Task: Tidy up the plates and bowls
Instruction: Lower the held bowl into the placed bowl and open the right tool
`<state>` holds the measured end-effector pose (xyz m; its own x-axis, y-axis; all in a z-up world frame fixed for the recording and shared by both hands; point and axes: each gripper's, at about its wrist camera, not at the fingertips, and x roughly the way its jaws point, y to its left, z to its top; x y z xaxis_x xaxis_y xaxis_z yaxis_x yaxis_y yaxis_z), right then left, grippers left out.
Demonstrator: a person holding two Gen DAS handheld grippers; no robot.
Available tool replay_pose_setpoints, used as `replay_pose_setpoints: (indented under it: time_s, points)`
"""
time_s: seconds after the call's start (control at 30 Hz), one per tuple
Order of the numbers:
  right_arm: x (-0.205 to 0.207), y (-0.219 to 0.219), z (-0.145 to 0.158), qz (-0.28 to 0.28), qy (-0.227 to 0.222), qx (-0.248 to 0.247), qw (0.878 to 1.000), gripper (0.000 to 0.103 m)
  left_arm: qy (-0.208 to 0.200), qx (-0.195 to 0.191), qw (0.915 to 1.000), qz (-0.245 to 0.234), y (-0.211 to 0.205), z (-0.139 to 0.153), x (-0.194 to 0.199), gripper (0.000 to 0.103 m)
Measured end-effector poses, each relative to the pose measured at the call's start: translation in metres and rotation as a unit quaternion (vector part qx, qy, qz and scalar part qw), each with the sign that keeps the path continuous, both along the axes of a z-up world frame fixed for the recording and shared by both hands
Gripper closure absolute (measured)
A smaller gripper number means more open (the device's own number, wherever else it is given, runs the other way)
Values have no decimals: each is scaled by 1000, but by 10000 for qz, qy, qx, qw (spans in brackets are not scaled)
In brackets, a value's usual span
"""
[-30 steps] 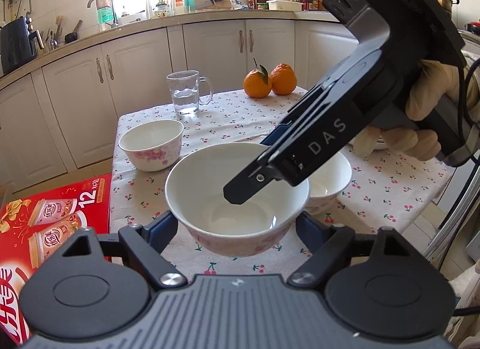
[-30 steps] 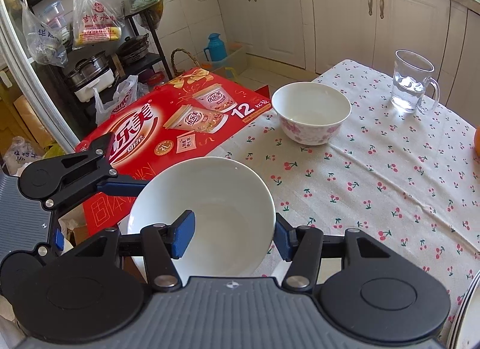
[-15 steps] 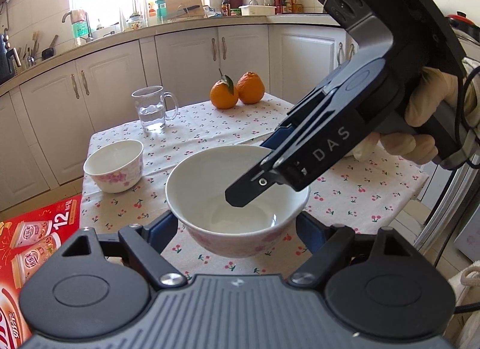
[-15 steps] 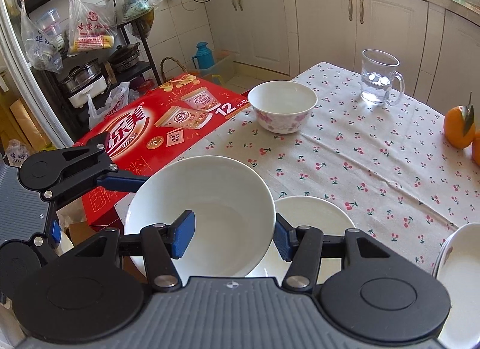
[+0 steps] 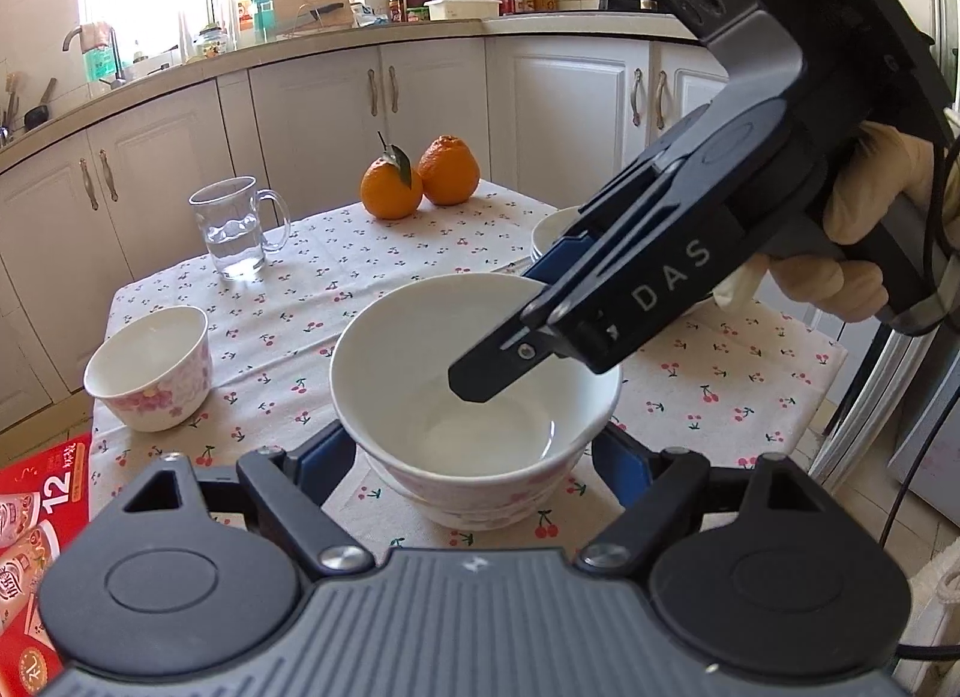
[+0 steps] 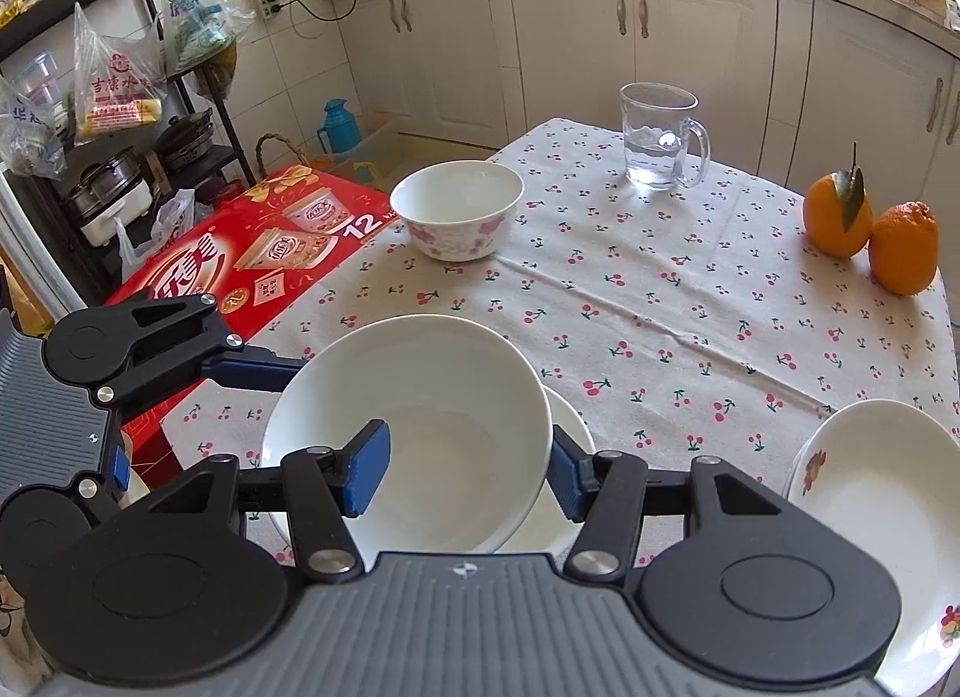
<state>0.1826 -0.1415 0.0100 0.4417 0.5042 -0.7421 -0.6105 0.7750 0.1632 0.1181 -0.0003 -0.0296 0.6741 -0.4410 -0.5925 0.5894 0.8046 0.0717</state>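
A large white bowl (image 5: 420, 349) with a pink flower band is held by both grippers. My left gripper (image 5: 474, 460) is shut across its width, a blue pad on each side. My right gripper (image 6: 465, 475) is shut on the bowl's (image 6: 420, 397) near rim, with one finger inside and one outside. Directly under it is a second white bowl (image 5: 474, 514), also seen as a rim (image 6: 570, 427) in the right wrist view. Whether the two bowls touch is unclear. A smaller flowered bowl (image 6: 456, 211) stands apart on the table's left side.
The cherry-print tablecloth (image 6: 660, 307) carries a glass mug of water (image 6: 660, 139), two oranges (image 6: 870, 229) and a stack of flowered plates (image 6: 870, 487) at the right. A red carton (image 6: 240, 259) lies beside the table's left edge. A person's gloved hand (image 5: 864, 229) holds the right gripper.
Both grippers have carried the large bowl from the table's edge by the red carton inward, and it now sits over the second bowl. The grips look unchanged.
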Motion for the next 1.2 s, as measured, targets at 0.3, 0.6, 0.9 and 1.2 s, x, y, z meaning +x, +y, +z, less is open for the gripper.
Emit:
replay_pose_setpoints:
  time_s: [0.3,0.6,0.9,1.2]
  points:
    - [15,-2,-12,-112,95,-65,9999,42,178,-38,9998,3,-3,-8,14,18]
    - [19,-3,-21,-142,158,-100,9997,42,281,-7,9996,-18,-4,-12,19,17]
    - [17,-1,-22,-105,63,-130,9998,42,399,-126,9991,-22,-1,-14,22,17]
    - [14,-1,-22,-86,-61,-179,9998,37,418,-171,9990,-30,1,-14,23,16]
